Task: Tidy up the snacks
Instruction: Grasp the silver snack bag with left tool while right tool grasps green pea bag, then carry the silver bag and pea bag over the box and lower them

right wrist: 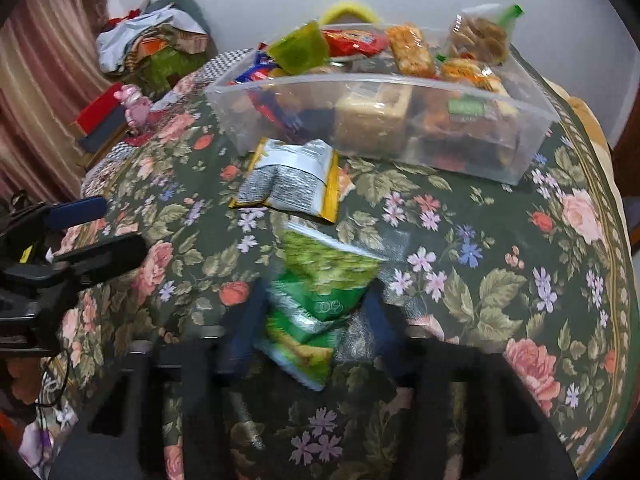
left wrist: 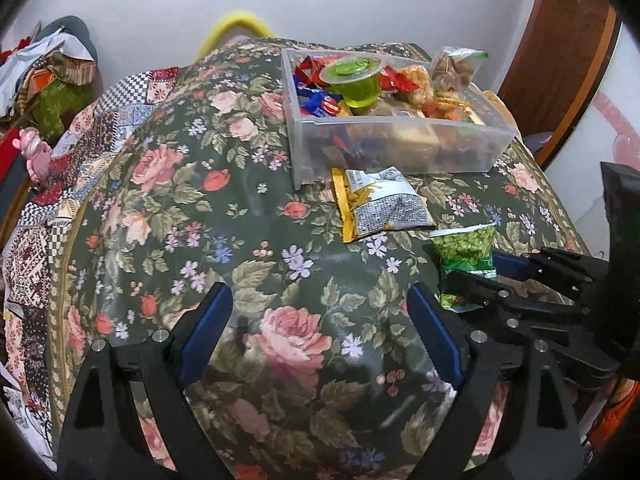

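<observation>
A green pea snack packet [left wrist: 464,244] [right wrist: 324,264] lies on the floral tablecloth [left wrist: 280,340]. My right gripper [right wrist: 310,320] [left wrist: 474,268] is shut on the packet's near end; the right wrist view is blurred. My left gripper [left wrist: 316,296] [right wrist: 104,230] hangs open over bare cloth just left of it, with nothing between its blue pads. A white and yellow packet [left wrist: 380,204] [right wrist: 288,180] lies just beyond the green one. Behind it stands a clear plastic bin [left wrist: 400,120] [right wrist: 360,80] heaped with snacks, topped by a green jelly cup [left wrist: 354,80] [right wrist: 300,50].
The bin sits at the table's far right, near the edge. A pink toy [left wrist: 34,152] [right wrist: 134,108] and a pile of cloth and boxes [left wrist: 52,76] [right wrist: 152,48] lie off the table's left side. A wooden door [left wrist: 560,40] stands at the right.
</observation>
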`<state>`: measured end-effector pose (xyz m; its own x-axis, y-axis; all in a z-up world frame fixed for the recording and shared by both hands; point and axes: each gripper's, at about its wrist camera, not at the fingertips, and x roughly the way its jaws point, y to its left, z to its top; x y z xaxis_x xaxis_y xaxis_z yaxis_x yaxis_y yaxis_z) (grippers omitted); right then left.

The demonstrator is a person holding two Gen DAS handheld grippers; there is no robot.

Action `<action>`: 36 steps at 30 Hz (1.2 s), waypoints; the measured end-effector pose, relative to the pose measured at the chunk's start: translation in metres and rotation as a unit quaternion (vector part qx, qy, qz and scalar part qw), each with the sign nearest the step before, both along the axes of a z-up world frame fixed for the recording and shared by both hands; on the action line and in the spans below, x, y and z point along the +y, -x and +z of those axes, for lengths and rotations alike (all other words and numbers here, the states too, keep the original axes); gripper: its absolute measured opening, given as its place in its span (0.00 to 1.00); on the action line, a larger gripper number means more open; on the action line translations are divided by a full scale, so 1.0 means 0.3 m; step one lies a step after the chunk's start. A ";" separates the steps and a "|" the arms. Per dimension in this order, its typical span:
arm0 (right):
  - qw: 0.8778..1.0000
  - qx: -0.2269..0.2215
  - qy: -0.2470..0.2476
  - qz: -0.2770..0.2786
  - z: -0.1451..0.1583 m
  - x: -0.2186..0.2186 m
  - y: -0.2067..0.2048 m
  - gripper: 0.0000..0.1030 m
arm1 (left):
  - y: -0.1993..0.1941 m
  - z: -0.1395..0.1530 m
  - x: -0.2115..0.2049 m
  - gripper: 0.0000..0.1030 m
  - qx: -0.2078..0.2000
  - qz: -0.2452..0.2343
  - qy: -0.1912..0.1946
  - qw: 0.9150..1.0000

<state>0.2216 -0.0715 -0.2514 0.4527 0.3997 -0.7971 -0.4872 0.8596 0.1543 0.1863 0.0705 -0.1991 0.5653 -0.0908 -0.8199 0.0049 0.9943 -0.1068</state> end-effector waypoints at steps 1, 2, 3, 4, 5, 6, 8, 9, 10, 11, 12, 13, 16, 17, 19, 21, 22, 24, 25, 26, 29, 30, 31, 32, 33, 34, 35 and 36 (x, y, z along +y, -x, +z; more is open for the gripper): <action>1.000 -0.004 0.000 -0.001 0.004 -0.006 0.000 0.32 | -0.009 -0.002 -0.005 0.87 0.001 0.000 0.001 1.000; 1.000 -0.008 0.000 -0.002 0.007 -0.015 -0.001 0.31 | -0.019 -0.003 -0.011 0.87 0.001 -0.001 0.003 1.000; 1.000 -0.011 0.000 -0.004 0.011 -0.028 -0.001 0.30 | -0.027 -0.004 -0.017 0.87 0.000 -0.001 0.005 1.000; 1.000 -0.014 0.000 -0.006 0.014 -0.038 -0.004 0.30 | -0.039 -0.005 -0.024 0.87 0.000 -0.001 0.008 1.000; 1.000 -0.016 -0.003 -0.009 0.019 -0.053 -0.006 0.30 | -0.055 -0.007 -0.035 0.87 0.001 -0.002 0.011 1.000; 1.000 -0.017 -0.006 -0.013 0.024 -0.073 -0.009 0.29 | -0.071 -0.009 -0.045 0.87 0.002 -0.003 0.012 1.000; 0.999 -0.019 -0.012 -0.023 0.034 -0.105 -0.023 0.29 | -0.105 -0.016 -0.068 0.87 0.004 -0.007 0.014 1.000; 0.999 -0.019 -0.014 -0.027 0.039 -0.119 -0.027 0.29 | -0.119 -0.020 -0.078 0.87 0.004 -0.010 0.015 1.000; 0.999 -0.021 -0.016 -0.031 0.043 -0.130 -0.033 0.29 | -0.136 -0.025 -0.089 0.87 0.003 -0.013 0.015 1.000; 0.999 -0.023 -0.017 -0.036 0.048 -0.147 -0.039 0.29 | -0.153 -0.030 -0.099 0.87 0.002 -0.014 0.012 1.000; 0.999 -0.025 -0.016 -0.040 0.051 -0.160 -0.041 0.29 | -0.175 -0.037 -0.110 0.87 0.003 -0.013 0.011 1.000; 0.999 -0.028 -0.016 -0.044 0.054 -0.175 -0.044 0.29 | -0.189 -0.042 -0.116 0.87 0.004 -0.014 0.013 1.000; 0.998 -0.029 -0.019 -0.052 0.056 -0.207 -0.055 0.29 | -0.244 -0.065 -0.135 0.87 0.011 -0.013 0.013 1.000; 0.998 -0.029 -0.020 -0.054 0.056 -0.208 -0.058 0.29 | -0.260 -0.072 -0.140 0.87 0.013 -0.012 0.012 1.000; 0.998 -0.028 -0.023 -0.060 0.053 -0.231 -0.064 0.29 | -0.288 -0.085 -0.148 0.87 0.016 -0.014 0.014 1.000; 0.997 -0.026 -0.027 -0.063 0.051 -0.243 -0.068 0.29 | -0.313 -0.099 -0.157 0.87 0.020 -0.015 0.014 1.000; 0.997 -0.025 -0.028 -0.064 0.052 -0.247 -0.072 0.29 | -0.322 -0.107 -0.160 0.87 0.021 -0.015 0.013 1.000; 0.997 -0.024 -0.031 -0.066 0.051 -0.256 -0.079 0.29 | -0.343 -0.131 -0.165 0.87 0.030 -0.016 0.016 0.999; 0.997 -0.023 -0.032 -0.066 0.050 -0.255 -0.079 0.29 | -0.349 -0.139 -0.166 0.87 0.032 -0.016 0.020 0.999; 0.997 -0.022 -0.033 -0.067 0.049 -0.252 -0.081 0.29 | -0.354 -0.148 -0.165 0.87 0.031 -0.012 0.025 0.999; 0.997 -0.022 -0.034 -0.066 0.049 -0.246 -0.078 0.29 | -0.354 -0.147 -0.163 0.76 0.018 -0.008 0.024 1.000; 0.997 -0.021 -0.035 -0.066 0.048 -0.246 -0.079 0.29 | -0.353 -0.144 -0.162 0.73 0.014 -0.007 0.022 1.000; 0.997 -0.021 -0.035 -0.066 0.047 -0.246 -0.082 0.29 | -0.350 -0.144 -0.159 0.71 0.013 -0.009 0.023 1.000; 0.997 -0.021 -0.035 -0.066 0.048 -0.244 -0.083 0.29 | -0.347 -0.143 -0.157 0.65 0.010 -0.009 0.022 1.000; 0.997 -0.021 -0.033 -0.066 0.049 -0.242 -0.085 0.29 | -0.343 -0.140 -0.156 0.59 0.008 -0.010 0.021 1.000; 0.997 -0.022 -0.032 -0.067 0.051 -0.240 -0.083 0.29 | -0.339 -0.136 -0.153 0.57 0.007 -0.012 0.021 1.000; 0.997 -0.022 -0.033 -0.067 0.053 -0.240 -0.089 0.29 | -0.334 -0.130 -0.150 0.54 0.007 -0.015 0.025 1.000; 0.997 -0.022 -0.035 -0.067 0.056 -0.240 -0.089 0.29 | -0.327 -0.123 -0.145 0.52 0.007 -0.016 0.030 0.999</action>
